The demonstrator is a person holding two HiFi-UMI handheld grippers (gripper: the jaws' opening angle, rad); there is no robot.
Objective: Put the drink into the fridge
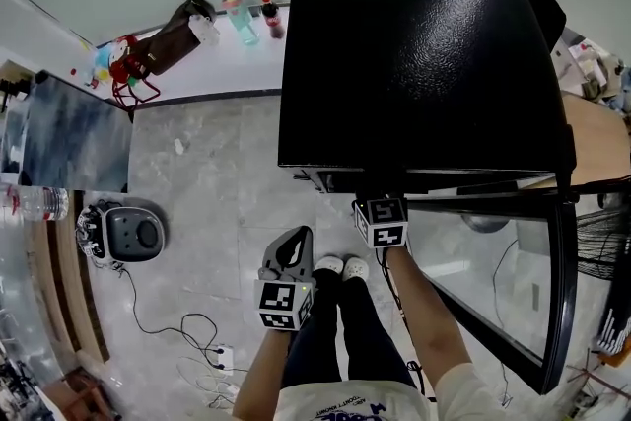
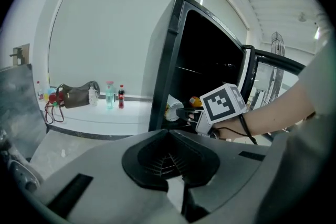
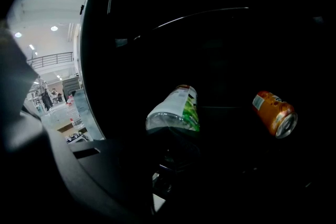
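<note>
Dark fridge (image 1: 414, 54) ahead: my right hand-held gripper (image 3: 172, 136) clamps the bottle (image 3: 176, 110), left hand-held gripper (image 2: 176, 165) closed empty; released tilted, it may roll into the can (image 3: 274, 113) at 3 o'clock

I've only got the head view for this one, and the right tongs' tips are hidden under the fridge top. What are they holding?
Observer: The right tongs are shut on a bottle with a green label, inside the dark fridge.
Operator: Anything else in there?
Observer: An orange can, to the bottle's right.
Operator: And the left tongs, shut or open?
Observer: The left tongs are shut with nothing between them, outside the fridge.
</note>
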